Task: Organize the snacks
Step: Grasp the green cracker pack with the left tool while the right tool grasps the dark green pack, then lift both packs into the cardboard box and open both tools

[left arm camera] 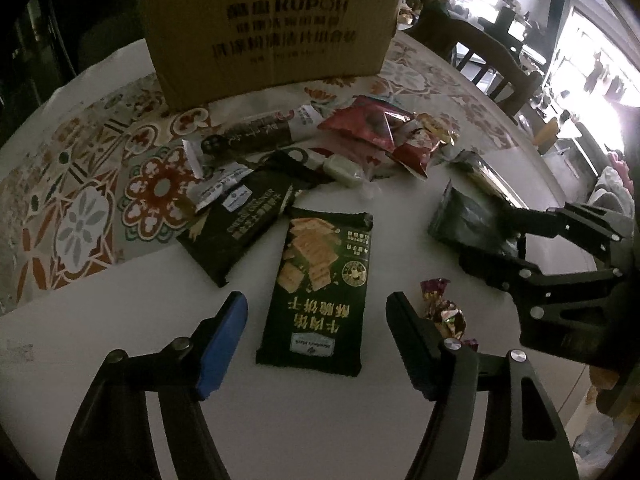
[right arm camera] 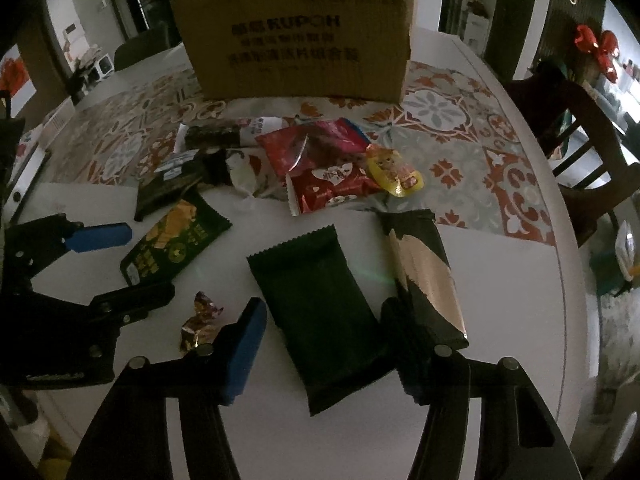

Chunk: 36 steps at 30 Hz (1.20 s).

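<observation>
A home dining room is indicated: a round white desk [right arm camera: 500, 280], patterned tablecloth [right arm camera: 452, 152], wooden chairs [right arm camera: 592, 128], red bow decoration [right arm camera: 596, 46].

Two wrist fisheye views look steeply down, close over a white table [left arm camera: 120, 340], side by side; both show the snack packets and the cardboard box [right arm camera: 296, 40] behind.

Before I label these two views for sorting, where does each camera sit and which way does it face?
Left wrist: on the left gripper, angled down at the dark green cracker packet; its own fingers and the right gripper show.
Right wrist: on the right gripper, angled down at the plain dark green pouch; its own fingers and the left gripper show.
Shared: brown cardboard box, both packets.
</observation>
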Motion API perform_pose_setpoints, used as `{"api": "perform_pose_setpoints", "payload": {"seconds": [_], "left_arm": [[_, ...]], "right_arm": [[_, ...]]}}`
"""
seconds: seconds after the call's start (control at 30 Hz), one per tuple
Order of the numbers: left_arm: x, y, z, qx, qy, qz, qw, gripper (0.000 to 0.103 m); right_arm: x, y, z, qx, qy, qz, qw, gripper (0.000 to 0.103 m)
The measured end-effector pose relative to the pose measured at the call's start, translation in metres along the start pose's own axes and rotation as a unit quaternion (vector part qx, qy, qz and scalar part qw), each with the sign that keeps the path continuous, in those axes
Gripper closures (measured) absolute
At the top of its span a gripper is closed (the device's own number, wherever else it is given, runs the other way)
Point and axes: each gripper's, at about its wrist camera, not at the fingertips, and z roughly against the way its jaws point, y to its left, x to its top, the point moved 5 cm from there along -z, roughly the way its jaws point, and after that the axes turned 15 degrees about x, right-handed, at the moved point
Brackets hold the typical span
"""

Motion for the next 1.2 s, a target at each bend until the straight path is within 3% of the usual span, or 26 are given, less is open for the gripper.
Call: {"api": "perform_pose_setpoints", "payload": {"seconds": [0.17,0.3,0.4,0.83,1.2], "left_arm": [[0.003,0.001,-0.003,0.001,0.003,0.006,1.0000,0.036],[0.006,0.000,-0.003,0.002,0.000,0.007,1.0000,0.052],[0.006,0.000,-0.003,0.003,-0.003,0.004,1.0000,0.058],[0.008,0.004,0.020,-0.011,-0.029,0.020,0.9993,0.058],[0.022,0.011,0.058,-0.005,-0.084,0.038,0.9957,0.058]], "right_arm": [[0.001,0.000,-0.003,0.003,0.004,0.005,1.000,0.042],[0.003,0.000,-0.003,0.007,-0.003,-0.001,1.000,0.049],[0.002,0.001,-0.003,0.007,-0.008,-0.004,1.000,0.051],[0.002,0.008,0.016,0.016,-0.043,-0.023,0.999,0.052],[0.016,0.020,0.044,0.023,-0.085,-0.015,0.996,0.053]]}}
